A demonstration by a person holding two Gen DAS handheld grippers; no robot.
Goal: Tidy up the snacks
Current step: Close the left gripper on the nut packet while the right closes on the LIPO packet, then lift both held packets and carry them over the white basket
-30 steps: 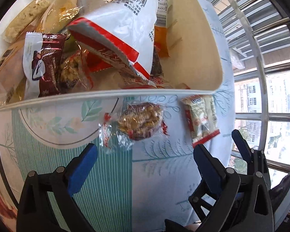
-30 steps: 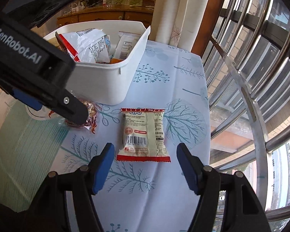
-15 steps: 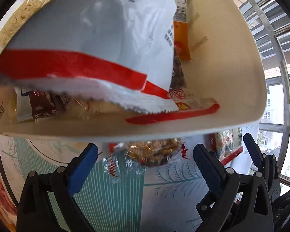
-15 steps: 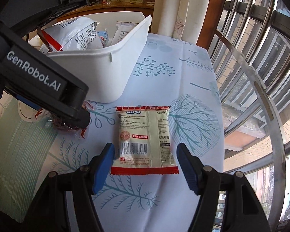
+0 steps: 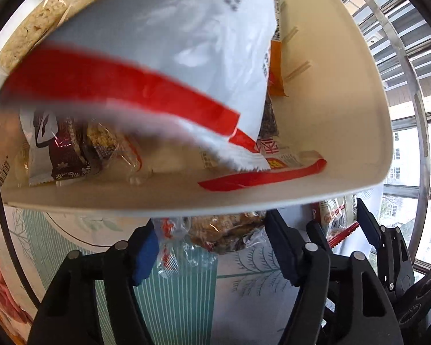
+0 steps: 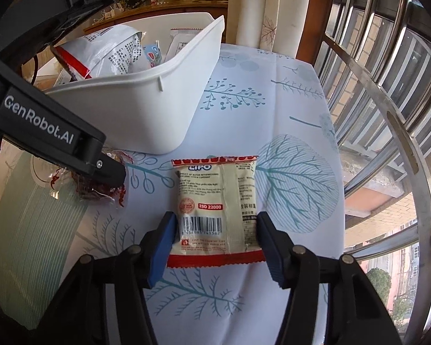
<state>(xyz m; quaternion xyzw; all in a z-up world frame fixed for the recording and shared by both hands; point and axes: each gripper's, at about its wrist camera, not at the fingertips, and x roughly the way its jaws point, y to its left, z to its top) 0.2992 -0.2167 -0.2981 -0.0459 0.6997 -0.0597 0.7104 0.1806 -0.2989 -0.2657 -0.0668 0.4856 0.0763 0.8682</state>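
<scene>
Our right gripper [image 6: 215,244] is closing across the cream biscuit packet [image 6: 215,210]; our left gripper [image 5: 212,250] is closing around the clear-wrapped nut snack [image 5: 224,230]. We should squeeze gently, then lift both into the white bin [image 6: 146,115].

Table [image 6: 287,92] is wearing a pale cloth printed with teal trees and leaves, a striped green panel at its left. Lying directly on it — white bin [image 6: 146,115], cream LiPO packet [image 6: 215,210] just in front, clear-wrapped nut snack [image 6: 97,187] beside the bin's near wall.
</scene>
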